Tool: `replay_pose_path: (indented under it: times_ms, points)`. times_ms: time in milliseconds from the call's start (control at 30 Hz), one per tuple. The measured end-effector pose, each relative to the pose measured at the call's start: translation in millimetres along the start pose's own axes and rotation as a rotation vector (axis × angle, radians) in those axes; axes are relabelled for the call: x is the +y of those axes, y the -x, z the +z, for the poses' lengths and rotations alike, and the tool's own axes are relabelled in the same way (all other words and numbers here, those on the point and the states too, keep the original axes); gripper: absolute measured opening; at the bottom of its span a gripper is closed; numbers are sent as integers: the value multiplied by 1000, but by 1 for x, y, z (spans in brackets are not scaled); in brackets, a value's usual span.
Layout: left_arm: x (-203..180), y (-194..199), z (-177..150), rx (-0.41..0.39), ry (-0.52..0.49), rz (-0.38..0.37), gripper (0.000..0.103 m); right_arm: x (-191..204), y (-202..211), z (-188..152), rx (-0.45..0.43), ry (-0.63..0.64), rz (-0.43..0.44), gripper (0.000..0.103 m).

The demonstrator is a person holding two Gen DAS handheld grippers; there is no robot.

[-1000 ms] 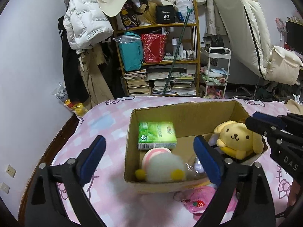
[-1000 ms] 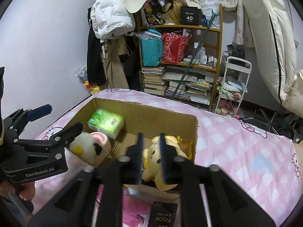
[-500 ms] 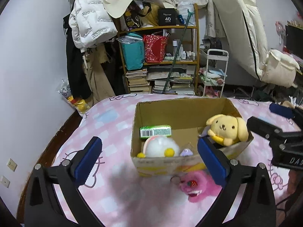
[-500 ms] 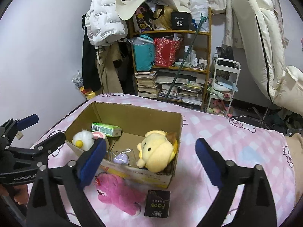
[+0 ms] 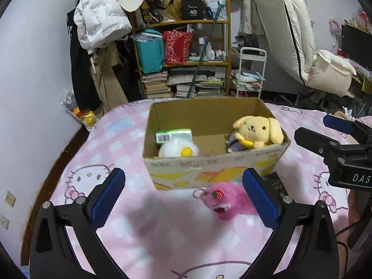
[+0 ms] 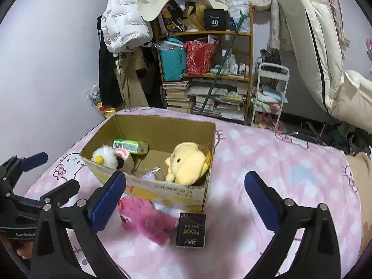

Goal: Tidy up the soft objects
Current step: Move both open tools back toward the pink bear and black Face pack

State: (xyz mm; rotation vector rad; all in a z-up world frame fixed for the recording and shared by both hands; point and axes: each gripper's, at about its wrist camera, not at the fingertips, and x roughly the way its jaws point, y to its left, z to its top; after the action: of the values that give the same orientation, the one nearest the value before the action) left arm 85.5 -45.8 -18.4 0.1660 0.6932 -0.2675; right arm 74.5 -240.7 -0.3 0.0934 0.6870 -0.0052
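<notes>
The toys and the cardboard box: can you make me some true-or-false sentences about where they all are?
1. The pink plush toy lies inside the brown cardboard box. False: it lies on the pink blanket in front of the box.
2. The yellow plush dog sits inside the box. True.
3. Both the left gripper and the right gripper are open and empty. True.
4. The small black packet is on the shelf. False: it lies on the blanket beside the pink toy.
5. The green tissue pack is in the box. True.
</notes>
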Motion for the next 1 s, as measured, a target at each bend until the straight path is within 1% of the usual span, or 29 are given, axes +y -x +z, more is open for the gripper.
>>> replay_pose_path:
  times_ms: [333, 667, 1000]
  points:
    - [-15, -27, -11, 39, -27, -63, 100, -14, -21, -17, 104, -68, 12, 103]
    - [-39, -61, -20, 87, -81, -123, 100, -32, -52, -28, 211, -139, 15, 103]
    - [-56, -83, -24, 125, -118, -147, 100, -38, -80, -35, 293, -159, 10, 103]
